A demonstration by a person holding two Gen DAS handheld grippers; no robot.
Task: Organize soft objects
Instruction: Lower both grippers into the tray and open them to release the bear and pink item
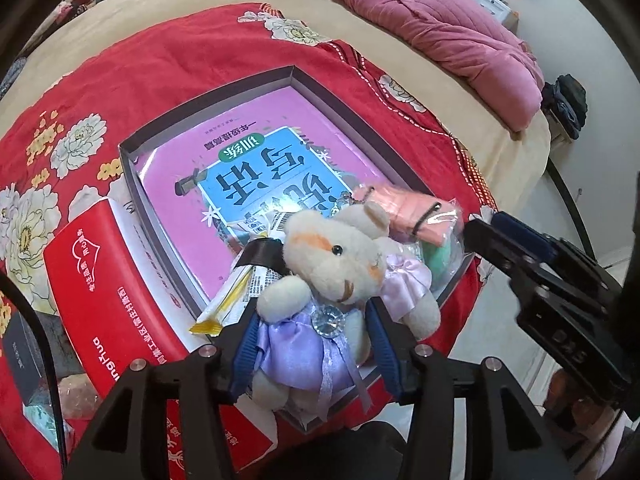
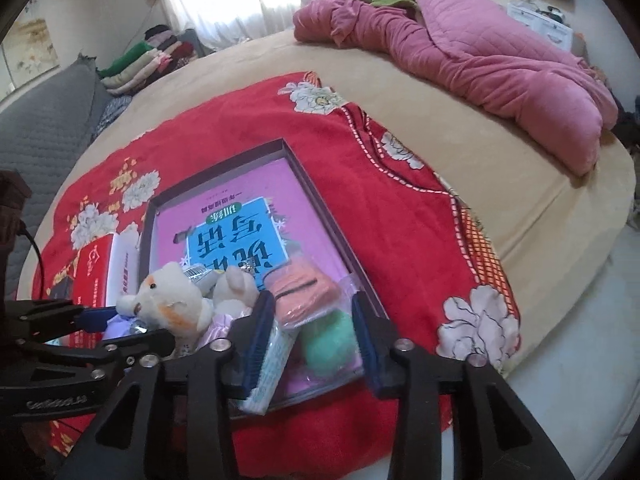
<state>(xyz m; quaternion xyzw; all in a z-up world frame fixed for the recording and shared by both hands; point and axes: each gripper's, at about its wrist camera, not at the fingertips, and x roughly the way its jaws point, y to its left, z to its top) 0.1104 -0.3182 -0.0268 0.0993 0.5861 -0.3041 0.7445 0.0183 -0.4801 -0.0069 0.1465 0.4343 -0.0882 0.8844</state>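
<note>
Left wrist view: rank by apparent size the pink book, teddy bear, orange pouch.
1. pink book, though partly covered.
2. teddy bear, sitting between the left gripper fingers; nearness to the camera inflates it.
3. orange pouch, clearly smallest.

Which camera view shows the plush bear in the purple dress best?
The left wrist view shows it best: the plush bear fills the centre, with its face, purple dress and gem visible between the left tool's fingers. The right wrist view shows the bear only at the lower left, small, with its dress mostly hidden behind the left tool.
</note>
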